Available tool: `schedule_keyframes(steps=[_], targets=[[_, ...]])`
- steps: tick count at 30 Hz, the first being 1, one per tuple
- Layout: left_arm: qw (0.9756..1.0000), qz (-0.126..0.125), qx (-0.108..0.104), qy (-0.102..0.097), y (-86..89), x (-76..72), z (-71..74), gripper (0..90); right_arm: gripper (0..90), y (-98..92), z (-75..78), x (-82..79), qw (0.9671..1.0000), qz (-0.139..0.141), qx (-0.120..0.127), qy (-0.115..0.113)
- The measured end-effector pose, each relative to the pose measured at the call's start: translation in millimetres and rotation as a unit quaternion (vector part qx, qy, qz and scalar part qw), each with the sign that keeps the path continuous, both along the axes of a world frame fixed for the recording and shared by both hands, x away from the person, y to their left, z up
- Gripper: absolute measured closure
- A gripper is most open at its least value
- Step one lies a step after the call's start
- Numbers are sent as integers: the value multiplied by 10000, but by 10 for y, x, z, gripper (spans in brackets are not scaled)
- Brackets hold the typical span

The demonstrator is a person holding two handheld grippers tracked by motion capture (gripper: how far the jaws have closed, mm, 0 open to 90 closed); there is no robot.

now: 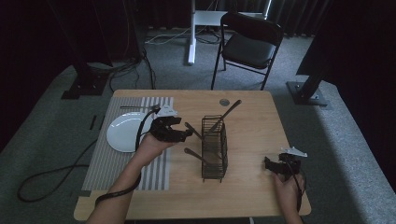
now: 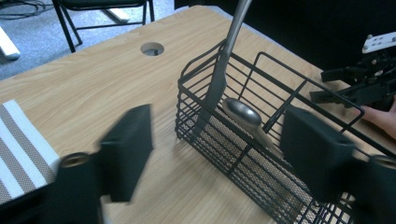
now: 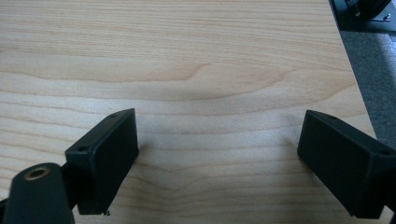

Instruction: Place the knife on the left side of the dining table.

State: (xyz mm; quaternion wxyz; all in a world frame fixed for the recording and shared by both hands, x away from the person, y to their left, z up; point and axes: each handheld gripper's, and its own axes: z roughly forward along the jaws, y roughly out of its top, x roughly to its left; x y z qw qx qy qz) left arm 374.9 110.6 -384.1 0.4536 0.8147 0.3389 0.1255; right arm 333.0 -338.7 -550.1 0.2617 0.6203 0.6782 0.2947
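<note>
We see the left gripper (image 1: 186,132) just beside the wire basket (image 1: 215,148) at table centre, jaws apart w/ nothing between them. Basket holds utensils: a spoon (image 2: 243,114) lying inside, a spatula (image 2: 223,70) leaning upright. Right gripper (image 3: 217,154) rests near the table's right edge, jaws wide, empty. White plate (image 1: 125,132) sits on the striped mat.

A studio-like recording room: black curtains (image 1: 42,42) close it in, stand bases (image 1: 308,93) and loose cables (image 1: 126,70) sit on grey carpet (image 1: 345,154), and a folding chair (image 1: 250,44) waits beyond the tabletop's (image 1: 252,121) far edge.
</note>
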Motion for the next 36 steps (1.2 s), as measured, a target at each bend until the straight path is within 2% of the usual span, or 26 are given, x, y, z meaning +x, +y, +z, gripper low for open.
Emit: schedule_keyframes(steps=[3, 7, 9, 11, 14, 17, 21, 36], targets=[[9999, -107, -107, 44, -13, -1, 0, 515, 118, 0, 0, 0, 10000, 1, -2, 1], [9997, -248, -44, 35, -61, -31, 4, 621, 118, 1, 0, 0, 10000, -4, 2, 1], [9997, -227, -16, 33, -81, -43, 3, 677, 118, 1, 0, 0, 10000, -4, 2, 1], [9995, -267, -129, 96, -69, -35, 0, 690, 118, 0, 0, 0, 10000, -3, 1, 1], [9993, -310, -191, 113, -66, -42, 2, 708, 118, 1, 0, 0, 10000, -6, 3, 2], [9976, -587, -343, 109, -70, -70, 29, 726, 118, 1, 0, 0, 10000, -6, 3, 2], [9957, -747, -526, 134, -125, -88, 64, 751, 118, 0, 0, 0, 10000, -3, 1, 2], [9945, -946, -402, -195, -373, -91, 168, 753, 118, 0, 0, 0, 10000, -5, 3, -1]])
